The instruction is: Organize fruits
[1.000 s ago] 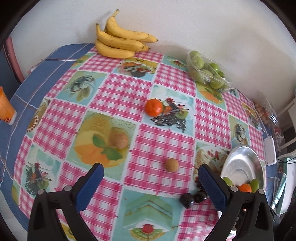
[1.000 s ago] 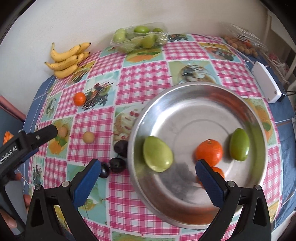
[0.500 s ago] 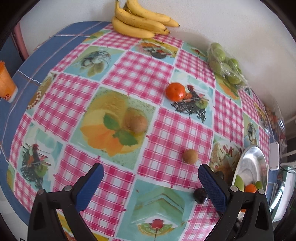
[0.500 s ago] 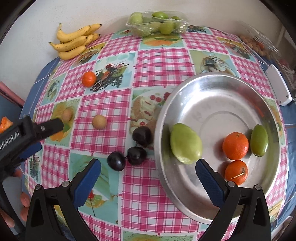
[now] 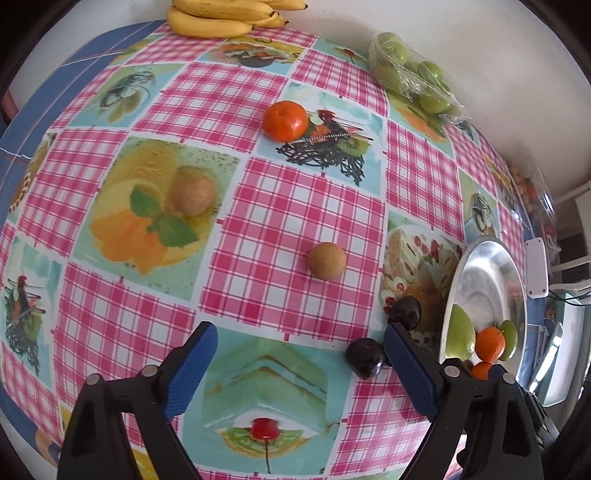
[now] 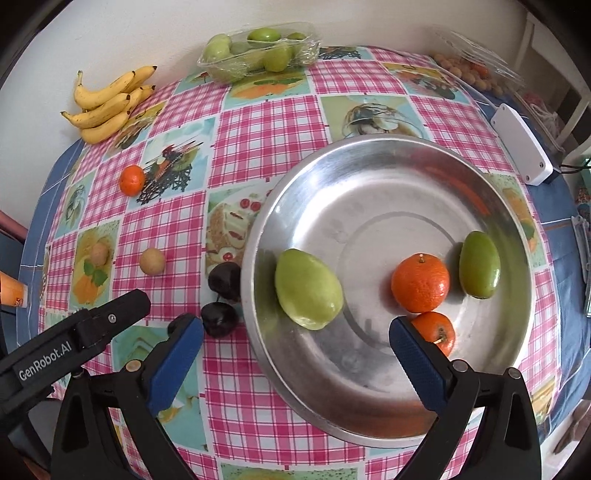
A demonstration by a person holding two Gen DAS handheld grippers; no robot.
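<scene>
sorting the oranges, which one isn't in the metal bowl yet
The orange out on the checked cloth near the bananas; the other two already lie in the metal bowl.

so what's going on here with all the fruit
A person with a gripper in each hand is sorting fruit into a metal bowl, which already holds two green fruits and two oranges. The left gripper, empty, its jaws just narrowing, is over the cloth near a dark plum. The right gripper hangs open over the bowl.

Bananas [image 5: 232, 16] cropped (top edge), far nuts [image 6: 461, 68] blurry
</scene>
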